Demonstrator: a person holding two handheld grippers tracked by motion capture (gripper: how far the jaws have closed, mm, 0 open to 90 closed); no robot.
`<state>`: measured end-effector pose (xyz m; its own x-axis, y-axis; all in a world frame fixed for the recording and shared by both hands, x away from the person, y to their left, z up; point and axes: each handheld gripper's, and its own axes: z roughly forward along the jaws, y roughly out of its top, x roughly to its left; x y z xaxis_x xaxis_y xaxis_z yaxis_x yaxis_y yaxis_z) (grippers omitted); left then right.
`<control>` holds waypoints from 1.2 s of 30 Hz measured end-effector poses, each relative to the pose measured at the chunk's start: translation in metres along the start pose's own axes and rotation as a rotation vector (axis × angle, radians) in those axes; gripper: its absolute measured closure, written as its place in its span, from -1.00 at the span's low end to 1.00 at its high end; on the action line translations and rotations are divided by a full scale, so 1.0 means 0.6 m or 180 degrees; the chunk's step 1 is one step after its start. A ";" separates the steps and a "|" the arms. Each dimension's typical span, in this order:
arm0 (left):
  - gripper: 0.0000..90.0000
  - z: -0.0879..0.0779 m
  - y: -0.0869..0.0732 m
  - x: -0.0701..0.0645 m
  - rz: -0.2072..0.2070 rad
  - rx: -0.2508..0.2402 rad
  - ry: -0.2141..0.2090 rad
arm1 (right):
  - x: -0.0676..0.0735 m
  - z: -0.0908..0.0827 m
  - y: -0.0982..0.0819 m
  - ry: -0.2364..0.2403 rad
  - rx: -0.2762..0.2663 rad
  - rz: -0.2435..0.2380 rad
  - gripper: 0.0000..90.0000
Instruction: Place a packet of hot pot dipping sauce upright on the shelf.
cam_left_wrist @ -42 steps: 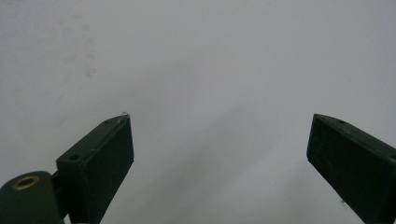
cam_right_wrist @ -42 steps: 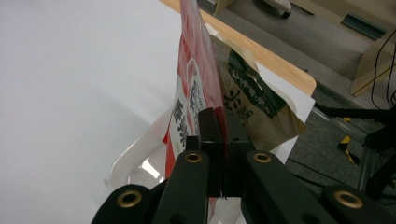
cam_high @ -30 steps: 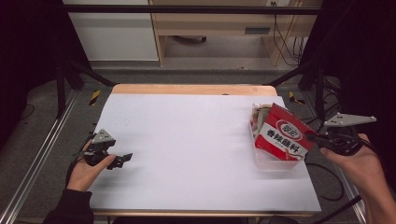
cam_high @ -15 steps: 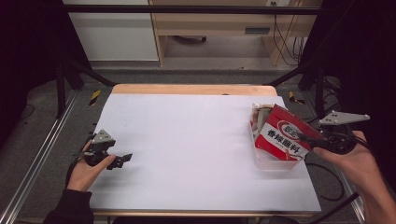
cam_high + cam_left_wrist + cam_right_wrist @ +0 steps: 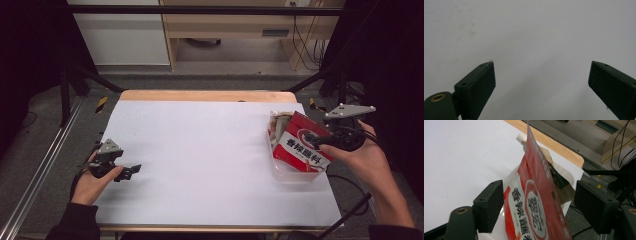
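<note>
We look down on a white tabletop (image 5: 210, 150) with a strip of bare wood (image 5: 200, 95) showing along its far edge. Beyond it we see grey floor (image 5: 200, 81), a white cabinet (image 5: 120, 37) and a light wooden desk (image 5: 235, 22) with cables (image 5: 300, 40) hanging at its right end. We see a metal rail (image 5: 37, 170) along the near left, and darkness on both sides.

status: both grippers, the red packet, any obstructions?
Left gripper open, low over bare white table. Right gripper open, jaws either side of red packet, not clamped. Packet stands tilted in clear tub. Nothing in the way.
</note>
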<state>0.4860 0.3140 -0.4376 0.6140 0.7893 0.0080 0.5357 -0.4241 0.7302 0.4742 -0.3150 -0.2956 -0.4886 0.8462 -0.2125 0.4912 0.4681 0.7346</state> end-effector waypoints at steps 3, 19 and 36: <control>-0.83 0.000 0.000 0.000 0.0002 -0.0001 0.0003 | 0.005 0.000 0.011 -0.0017 -0.0023 0.0017 -0.53; -0.84 0.001 0.002 -0.005 0.0069 0.0000 0.0043 | 0.048 -0.014 0.089 -0.0083 -0.0332 -0.0080 -0.63; -0.84 -0.005 0.002 -0.002 0.0039 -0.0078 0.0057 | 0.132 0.027 0.173 0.0114 -0.0485 -0.0183 -0.69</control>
<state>0.4844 0.3138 -0.4346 0.6098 0.7920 0.0292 0.5136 -0.4230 0.7465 0.4980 -0.1951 -0.2468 -0.5394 0.8082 -0.2361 0.3478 0.4692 0.8117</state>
